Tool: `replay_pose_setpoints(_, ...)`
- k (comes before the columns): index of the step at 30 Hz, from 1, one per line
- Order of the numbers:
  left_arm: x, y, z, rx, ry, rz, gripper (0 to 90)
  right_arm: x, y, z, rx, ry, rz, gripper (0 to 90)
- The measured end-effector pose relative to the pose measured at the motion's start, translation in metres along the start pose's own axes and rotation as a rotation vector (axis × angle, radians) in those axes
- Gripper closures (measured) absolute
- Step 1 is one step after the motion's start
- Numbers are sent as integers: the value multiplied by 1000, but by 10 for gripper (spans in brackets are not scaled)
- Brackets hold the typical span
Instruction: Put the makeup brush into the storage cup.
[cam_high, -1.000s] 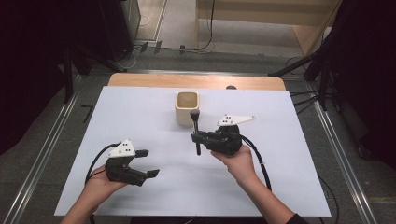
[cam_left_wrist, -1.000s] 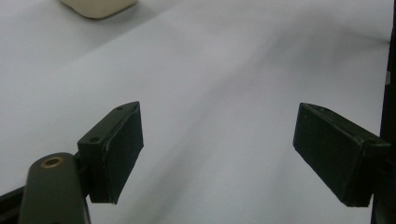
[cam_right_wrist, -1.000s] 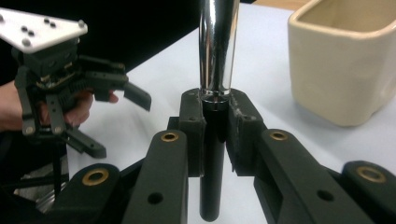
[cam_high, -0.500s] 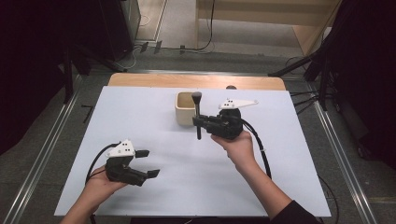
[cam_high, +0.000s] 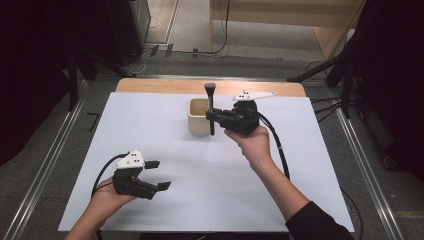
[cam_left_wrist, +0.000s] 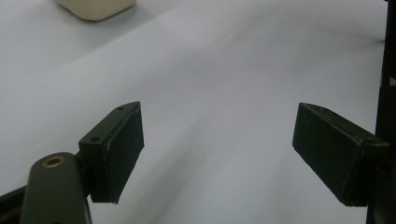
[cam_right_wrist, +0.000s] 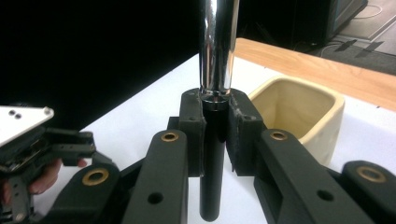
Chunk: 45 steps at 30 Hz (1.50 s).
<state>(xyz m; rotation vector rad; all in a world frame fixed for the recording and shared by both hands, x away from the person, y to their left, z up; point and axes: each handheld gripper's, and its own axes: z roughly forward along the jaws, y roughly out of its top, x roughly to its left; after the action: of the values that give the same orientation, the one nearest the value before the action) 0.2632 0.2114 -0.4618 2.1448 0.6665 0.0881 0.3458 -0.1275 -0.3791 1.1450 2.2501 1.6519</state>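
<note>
High view: right hand-held gripper (cam_high: 214, 116) clenched on upright makeup brush (cam_high: 210, 107); bristles up, beside cup (cam_high: 198, 117).

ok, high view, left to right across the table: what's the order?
Left gripper, open black jaws under its grey plate → cream square ceramic cup → black-handled makeup brush, held upright → right gripper, its body to the right, shut on the brush.

Black-and-chrome brush (cam_high: 211, 107), cream cup (cam_high: 198, 117), white table (cam_high: 300, 165)

High view overhead, facing forward; both gripper views close, low, sharing the cream cup (cam_left_wrist: 95, 8).
</note>
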Motion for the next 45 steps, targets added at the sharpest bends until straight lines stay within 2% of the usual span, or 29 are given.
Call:
replay_pose_setpoints(6,1,0,-2,-13,2,-1,175,-2,10,7,-8,-12,6,792)
replay_pose_setpoints(22,0,0,0,6,9,13,177,-14,34,24,-44,-100,6,792)
replay_pose_setpoints(31,1,-1,0,5,9,11,177,-14,39,40,-108,-151,-2,791)
replay_pose_setpoints(35,0,0,1,6,15,17,177,-15,41,46,-105,-172,-3,791)
replay_pose_setpoints(45,0,0,2,7,7,18,177,-17,40,53,-159,-225,-7,791)
